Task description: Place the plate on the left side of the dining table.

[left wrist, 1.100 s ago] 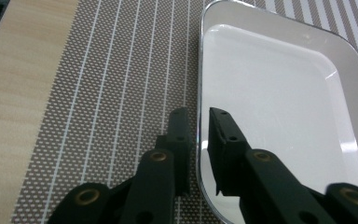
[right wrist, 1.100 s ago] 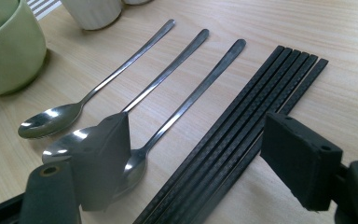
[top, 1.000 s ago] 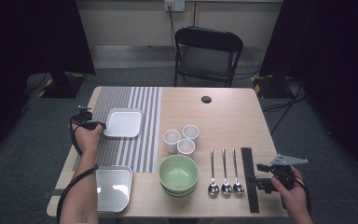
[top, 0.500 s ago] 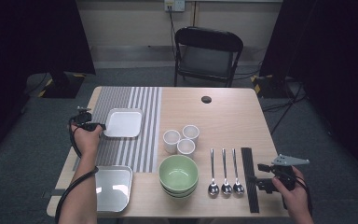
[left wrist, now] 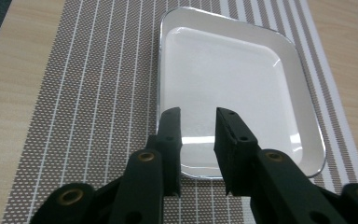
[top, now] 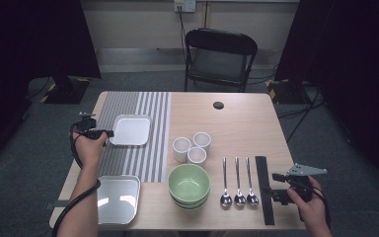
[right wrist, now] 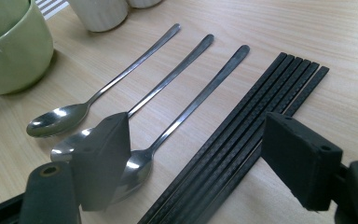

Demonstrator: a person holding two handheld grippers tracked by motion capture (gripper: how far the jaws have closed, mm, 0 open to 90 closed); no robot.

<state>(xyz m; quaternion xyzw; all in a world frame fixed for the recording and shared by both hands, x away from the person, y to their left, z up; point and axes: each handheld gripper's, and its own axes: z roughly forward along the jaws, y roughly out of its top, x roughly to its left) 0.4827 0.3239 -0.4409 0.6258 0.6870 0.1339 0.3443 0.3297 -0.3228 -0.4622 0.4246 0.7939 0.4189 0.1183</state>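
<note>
We take the white square tray (left wrist: 233, 93) on the striped placemat (top: 128, 143) as our landmark. Nearest to us, at the table's (top: 237, 123) front edge and well to the right of that tray, our right gripper (top: 276, 186) sits low over the row of black chopsticks (right wrist: 242, 140); its fingers (right wrist: 102, 158) are spread wide with nothing between them, straddling the chopsticks and the nearest of the three spoons (right wrist: 186, 112). Left of the spoons stands the stack of green bowls (top: 189, 185), and in front of the landmark tray, at the front left corner, lies a second, metal tray (top: 118, 197). Further back, our left gripper (top: 109, 133) hangs just at the white tray's left rim, its tips over the near edge of the tray in the left gripper view; its fingers (left wrist: 170, 135) have just been opening and stand a narrow gap apart, pressing on nothing, the tray lying flat on the placemat. Right of the tray three white cups (top: 192, 146) cluster together, and beyond it a small black disc (top: 218, 105) lies near the far edge, with a folding chair (top: 220, 59) behind.
</note>
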